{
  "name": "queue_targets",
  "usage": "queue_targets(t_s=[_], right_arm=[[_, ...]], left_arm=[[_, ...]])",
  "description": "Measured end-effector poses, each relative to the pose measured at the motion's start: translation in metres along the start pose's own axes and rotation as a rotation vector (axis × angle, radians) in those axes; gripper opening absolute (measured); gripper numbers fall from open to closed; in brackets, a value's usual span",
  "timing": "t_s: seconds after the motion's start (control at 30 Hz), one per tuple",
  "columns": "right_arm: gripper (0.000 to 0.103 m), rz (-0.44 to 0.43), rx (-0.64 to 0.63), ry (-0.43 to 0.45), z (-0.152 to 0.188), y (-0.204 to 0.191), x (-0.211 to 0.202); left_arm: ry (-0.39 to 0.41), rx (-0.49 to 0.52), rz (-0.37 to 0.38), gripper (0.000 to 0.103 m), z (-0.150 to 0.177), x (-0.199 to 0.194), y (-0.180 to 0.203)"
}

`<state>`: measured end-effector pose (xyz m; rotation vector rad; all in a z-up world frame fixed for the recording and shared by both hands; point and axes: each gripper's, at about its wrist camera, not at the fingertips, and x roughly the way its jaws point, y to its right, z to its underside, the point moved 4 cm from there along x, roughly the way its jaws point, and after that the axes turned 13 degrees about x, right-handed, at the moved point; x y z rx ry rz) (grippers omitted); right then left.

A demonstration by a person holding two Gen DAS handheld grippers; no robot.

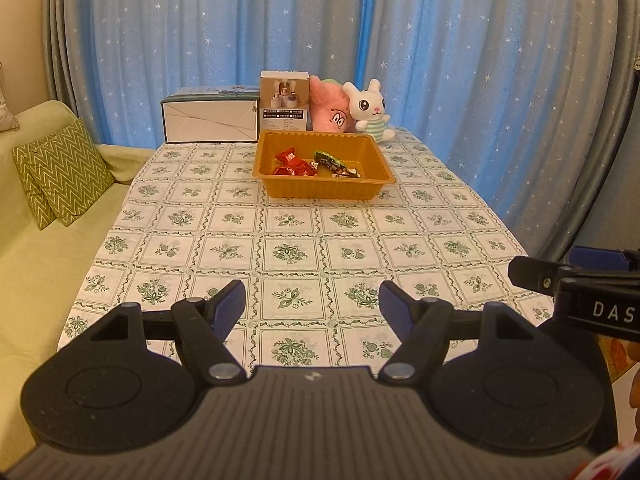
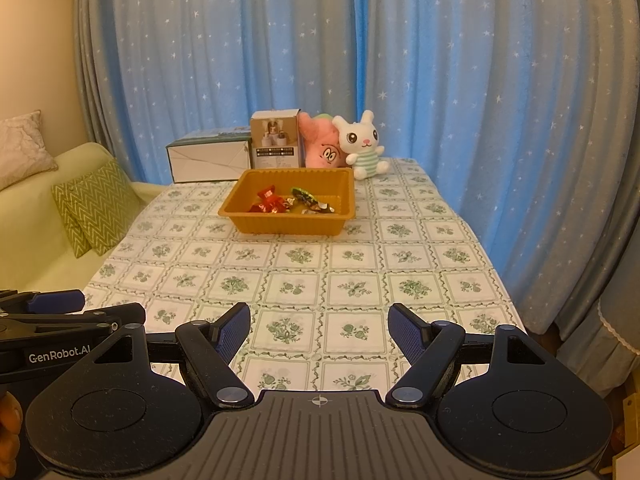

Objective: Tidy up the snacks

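An orange plastic tray (image 1: 362, 190) (image 2: 256, 222) stands at the far middle of the table. Inside it lie red wrapped candies (image 1: 291, 162) (image 2: 269, 202) on the left and a dark green wrapped snack (image 1: 334, 163) (image 2: 310, 199) on the right. My left gripper (image 1: 312, 304) hangs open over the near part of the table, nothing between its blue pads. My right gripper (image 2: 319, 326) is also open and empty, well short of the tray. Each gripper shows at the edge of the other's view.
Behind the tray stand a white flat box (image 1: 210, 118) (image 2: 208, 160), a small upright carton (image 1: 285, 100) (image 2: 276, 139), a pink plush (image 1: 330, 110) (image 2: 322, 146) and a white rabbit plush (image 1: 370, 110) (image 2: 362, 144). A green sofa with cushions (image 1: 60, 172) (image 2: 94, 208) lies left; blue curtains (image 1: 480, 60) behind.
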<state>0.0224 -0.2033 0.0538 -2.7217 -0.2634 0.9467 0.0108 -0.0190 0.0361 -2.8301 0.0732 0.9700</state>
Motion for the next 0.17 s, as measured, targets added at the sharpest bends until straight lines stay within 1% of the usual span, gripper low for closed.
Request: queue_targets(t_s=[0.17], right_arm=[[0.076,0.000,0.001,0.000,-0.0001,0.0001,0.0000]], left_arm=[[0.010,0.002,0.002,0.072,-0.0001,0.0009,0.0023]])
